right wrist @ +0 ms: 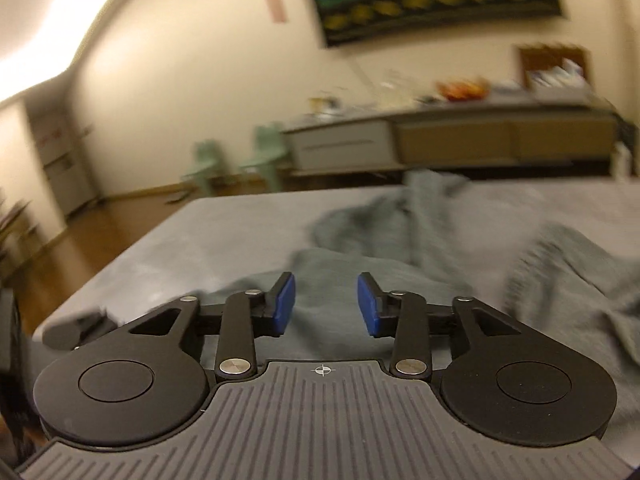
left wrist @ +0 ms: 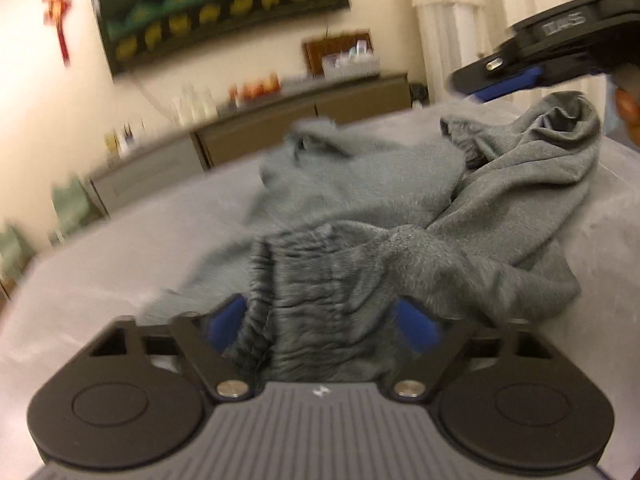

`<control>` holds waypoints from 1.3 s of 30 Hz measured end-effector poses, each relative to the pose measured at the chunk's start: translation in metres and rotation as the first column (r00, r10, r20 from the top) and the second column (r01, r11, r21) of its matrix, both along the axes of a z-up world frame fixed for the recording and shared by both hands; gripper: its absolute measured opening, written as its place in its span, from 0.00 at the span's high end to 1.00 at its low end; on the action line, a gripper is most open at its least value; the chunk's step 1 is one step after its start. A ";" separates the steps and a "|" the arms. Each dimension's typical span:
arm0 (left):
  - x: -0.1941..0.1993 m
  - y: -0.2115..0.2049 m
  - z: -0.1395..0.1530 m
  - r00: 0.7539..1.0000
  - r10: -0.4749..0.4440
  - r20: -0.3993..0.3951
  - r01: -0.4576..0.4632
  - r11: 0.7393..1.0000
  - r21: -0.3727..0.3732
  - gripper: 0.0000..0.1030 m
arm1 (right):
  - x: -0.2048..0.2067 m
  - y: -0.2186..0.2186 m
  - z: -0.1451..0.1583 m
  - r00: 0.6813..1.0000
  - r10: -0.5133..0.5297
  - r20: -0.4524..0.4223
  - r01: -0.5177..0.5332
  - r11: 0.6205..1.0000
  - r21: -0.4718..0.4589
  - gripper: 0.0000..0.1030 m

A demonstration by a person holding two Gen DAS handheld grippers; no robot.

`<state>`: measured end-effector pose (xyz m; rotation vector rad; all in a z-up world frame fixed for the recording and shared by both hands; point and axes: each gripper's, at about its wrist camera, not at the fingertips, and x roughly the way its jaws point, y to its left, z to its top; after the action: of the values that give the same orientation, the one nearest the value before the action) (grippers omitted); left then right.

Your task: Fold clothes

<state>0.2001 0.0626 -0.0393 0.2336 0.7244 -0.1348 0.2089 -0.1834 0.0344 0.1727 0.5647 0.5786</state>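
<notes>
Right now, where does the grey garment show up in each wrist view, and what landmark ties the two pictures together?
Left wrist view: the grey garment fills the middle, its gathered waistband running down between the left gripper's jaws.
Right wrist view: it spreads across the centre and right, beyond the right gripper.
Shared landmark: the dark green-and-gold wall hanging above the sideboard.

Warm, dim indoor light; a bright ceiling glare point(right wrist: 36, 40) (right wrist view), motion blur throughout, fisheye bending at edges.
</notes>
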 end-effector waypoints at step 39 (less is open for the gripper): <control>-0.047 0.236 0.139 0.864 0.434 0.256 -0.385 0.896 -0.219 0.89 | 0.152 0.010 -0.071 0.987 -0.133 -0.085 0.087 0.907 -0.413 0.97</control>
<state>0.1529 0.2985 0.0995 -0.0607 0.4427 0.2483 0.3607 -0.1738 -0.0361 -0.1608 0.7681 0.3308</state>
